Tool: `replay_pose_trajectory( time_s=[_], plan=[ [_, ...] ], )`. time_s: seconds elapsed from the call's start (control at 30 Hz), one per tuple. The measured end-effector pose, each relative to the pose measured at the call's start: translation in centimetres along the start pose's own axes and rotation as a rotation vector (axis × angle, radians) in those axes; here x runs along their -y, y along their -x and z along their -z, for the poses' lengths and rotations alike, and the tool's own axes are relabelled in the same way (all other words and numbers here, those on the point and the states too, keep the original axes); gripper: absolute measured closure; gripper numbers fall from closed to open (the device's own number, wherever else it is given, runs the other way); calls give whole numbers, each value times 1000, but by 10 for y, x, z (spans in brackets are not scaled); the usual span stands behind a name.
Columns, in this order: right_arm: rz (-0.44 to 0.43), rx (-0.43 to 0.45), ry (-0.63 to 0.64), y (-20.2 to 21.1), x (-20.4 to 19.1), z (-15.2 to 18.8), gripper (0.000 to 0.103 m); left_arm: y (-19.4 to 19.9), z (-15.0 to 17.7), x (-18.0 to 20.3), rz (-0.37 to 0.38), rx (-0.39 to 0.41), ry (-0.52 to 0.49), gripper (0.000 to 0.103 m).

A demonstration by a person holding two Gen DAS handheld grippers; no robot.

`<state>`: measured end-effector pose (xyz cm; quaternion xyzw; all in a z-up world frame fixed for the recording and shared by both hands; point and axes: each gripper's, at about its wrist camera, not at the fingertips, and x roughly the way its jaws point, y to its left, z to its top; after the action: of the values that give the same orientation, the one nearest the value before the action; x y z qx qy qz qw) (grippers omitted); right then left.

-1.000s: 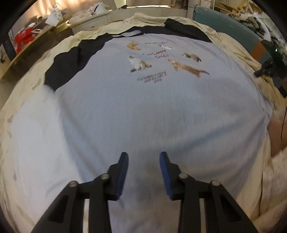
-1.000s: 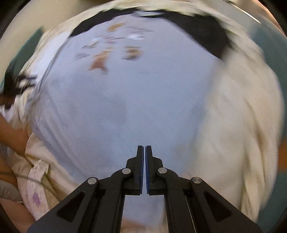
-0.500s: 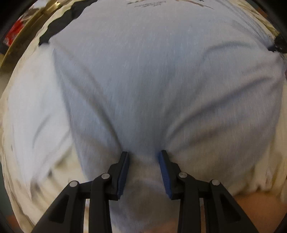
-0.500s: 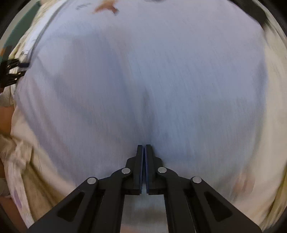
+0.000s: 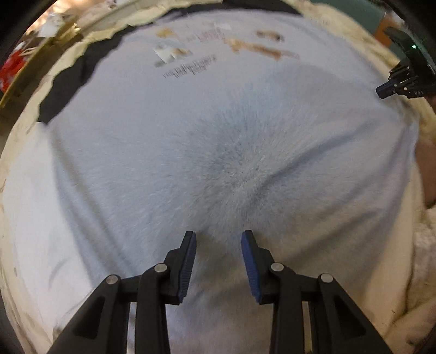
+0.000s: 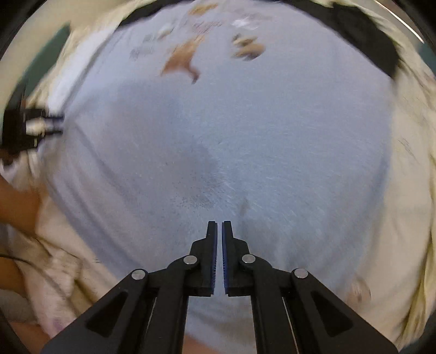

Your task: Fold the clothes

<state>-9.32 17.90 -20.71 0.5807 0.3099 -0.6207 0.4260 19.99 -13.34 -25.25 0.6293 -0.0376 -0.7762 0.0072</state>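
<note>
A light grey-blue T-shirt (image 5: 218, 136) with black sleeves (image 5: 68, 81) and a cat print (image 5: 259, 49) lies flat on a cream bedspread (image 5: 403, 272). My left gripper (image 5: 218, 235) hovers open just over the shirt's lower part, above a soft ridge of cloth, with nothing pinched. In the right wrist view the same shirt (image 6: 245, 136) fills the frame. My right gripper (image 6: 219, 226) points down at its lower part. Its jaws are opening and stand a sliver apart, with nothing between them. Each view shows the other gripper at the shirt's side edge.
A person's bare arm (image 6: 16, 201) reaches in at the left of the right wrist view. A cluttered shelf with something red (image 5: 11, 70) stands beyond the bed's upper left. Teal furniture (image 5: 373, 13) sits at the upper right. Rumpled cream bedding (image 6: 395, 245) surrounds the shirt.
Both grippers have come down closer to the shirt's lower part. The cloth ridges that sat against the left fingers half a second ago have eased. The slit between the right jaws is slightly wider.
</note>
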Motion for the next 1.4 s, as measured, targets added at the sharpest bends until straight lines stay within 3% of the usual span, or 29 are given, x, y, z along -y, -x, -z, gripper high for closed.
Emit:
replay_pose_trajectory(
  time_s=[0.07,0.2,0.33,0.47,0.53,0.6,0.67,0.73,0.87,0.93,0.97,1.0,1.07,1.1,1.13,1.2,1.3,1.37,1.4],
  plan=[
    [7,-18,2,-17,-2,4,98,-9,1,0,3,-39,8,66],
    [-51,58,-155,-14,9,16,97,-10,2,-5,27,-115,30,64],
    [-58,149,-220,-11,7,29,97,-12,-3,-2,17,-154,12,62],
    [-105,163,-306,-9,11,31,97,-10,-12,0,19,-198,-42,61],
    [-156,147,-354,-7,17,28,97,-1,-27,-6,70,-235,-80,61],
    [-208,119,-375,-3,23,21,97,22,-52,-13,86,-172,-137,61],
    [-259,223,-359,21,32,12,93,53,-93,-25,87,-54,-193,61],
    [-310,340,-338,47,42,3,93,73,-137,-38,89,37,-196,53],
    [-272,525,-380,91,85,-18,93,87,-242,-69,70,177,-152,49],
    [-219,594,-408,114,117,-5,72,62,-304,-75,60,214,-113,49],
    [-186,623,-422,134,138,3,72,55,-327,-76,57,235,-89,49],
    [-150,644,-435,132,146,-13,68,48,-351,-73,64,258,-65,49],
    [-93,681,-465,124,162,-41,49,35,-394,-58,94,297,-31,49],
    [-76,697,-484,124,173,-45,30,29,-410,-51,108,302,-36,49],
    [-74,719,-503,125,184,-48,23,22,-426,-43,121,306,-41,49],
    [-95,748,-522,146,226,-36,23,8,-458,-28,145,312,-54,49],
    [-122,768,-548,140,265,-48,24,-19,-510,-4,130,279,-117,49],
    [-93,755,-537,130,279,-67,29,-35,-541,6,124,279,-124,49],
    [-65,739,-523,127,287,-76,37,-41,-556,11,121,281,-122,49]
  ],
)
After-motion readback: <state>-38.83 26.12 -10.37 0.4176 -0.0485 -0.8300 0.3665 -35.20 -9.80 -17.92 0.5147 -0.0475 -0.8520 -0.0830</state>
